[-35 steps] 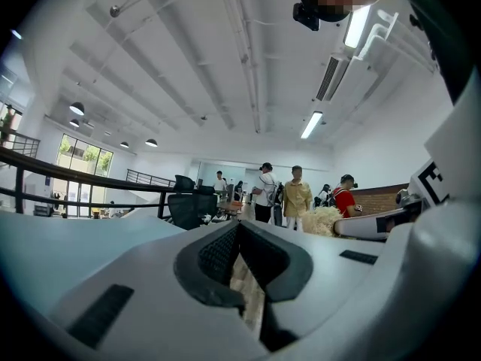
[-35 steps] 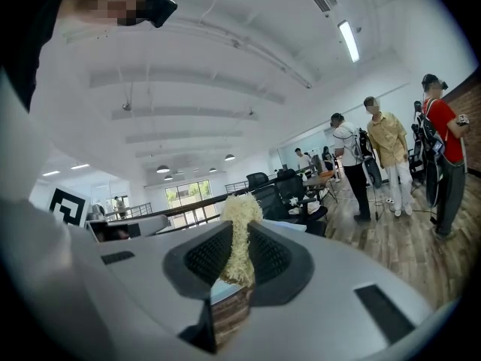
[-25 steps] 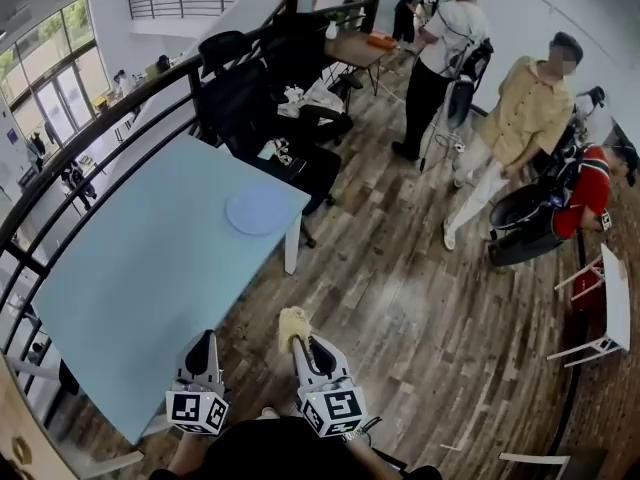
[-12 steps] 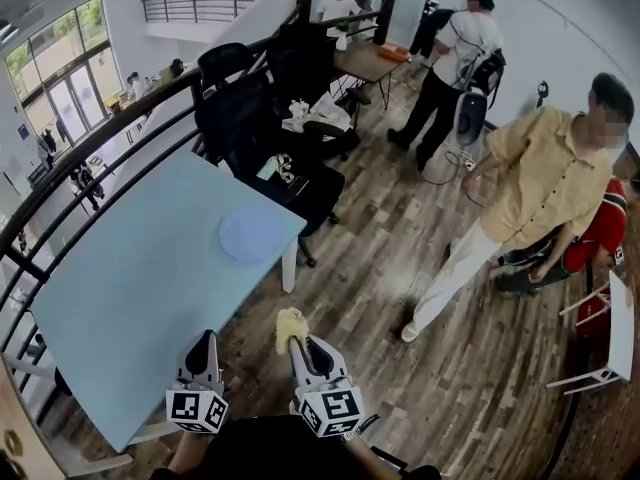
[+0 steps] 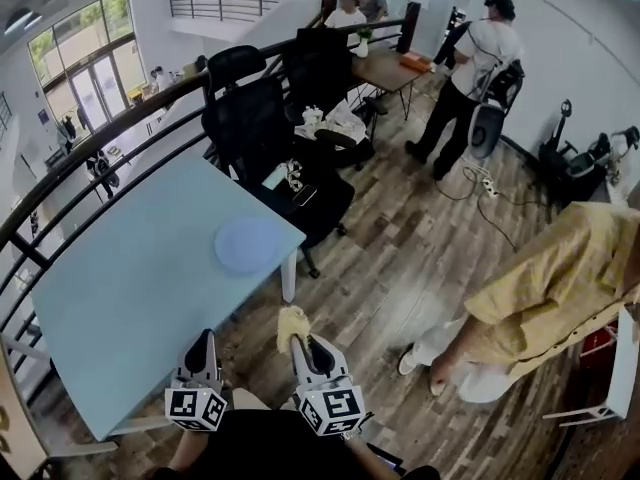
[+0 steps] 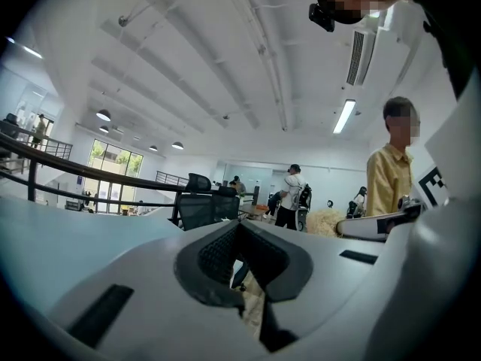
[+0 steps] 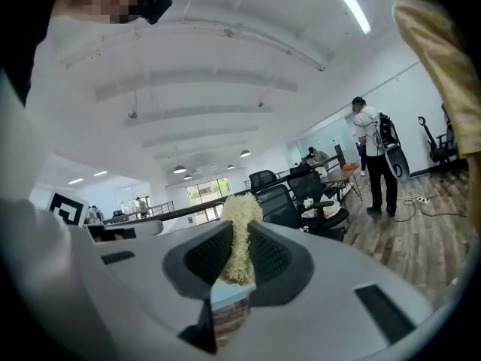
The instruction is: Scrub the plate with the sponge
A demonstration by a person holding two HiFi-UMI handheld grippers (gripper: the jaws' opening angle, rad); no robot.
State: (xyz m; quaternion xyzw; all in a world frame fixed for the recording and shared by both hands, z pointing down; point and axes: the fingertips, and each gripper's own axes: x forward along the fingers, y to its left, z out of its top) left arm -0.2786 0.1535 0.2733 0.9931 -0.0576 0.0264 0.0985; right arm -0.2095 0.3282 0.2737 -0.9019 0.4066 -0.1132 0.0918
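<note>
In the head view, the left tongs [image 5: 203, 351] and right tongs [image 5: 303, 348] sit at the bottom centre of the frame, by the near edge of the pale blue tabletop [image 5: 120, 298]. The yellow sponge [image 5: 292, 323] sticks out of the right tongs, over the wooden floor [image 5: 400, 258]. The blue plate [image 5: 248, 244] lies on the tabletop near its right corner, well apart from the sponge.

In the left gripper view, the left tongs are closed together with nothing between them.

In the right gripper view, the right tongs are clamped on the sponge, which stands up past their tips.

Sponge [image 7: 240, 213] base hidden btwn right gripper [image 7: 239, 239] jaws; yellow-shirt person [image 5: 560, 288] cut by rt edge.
</note>
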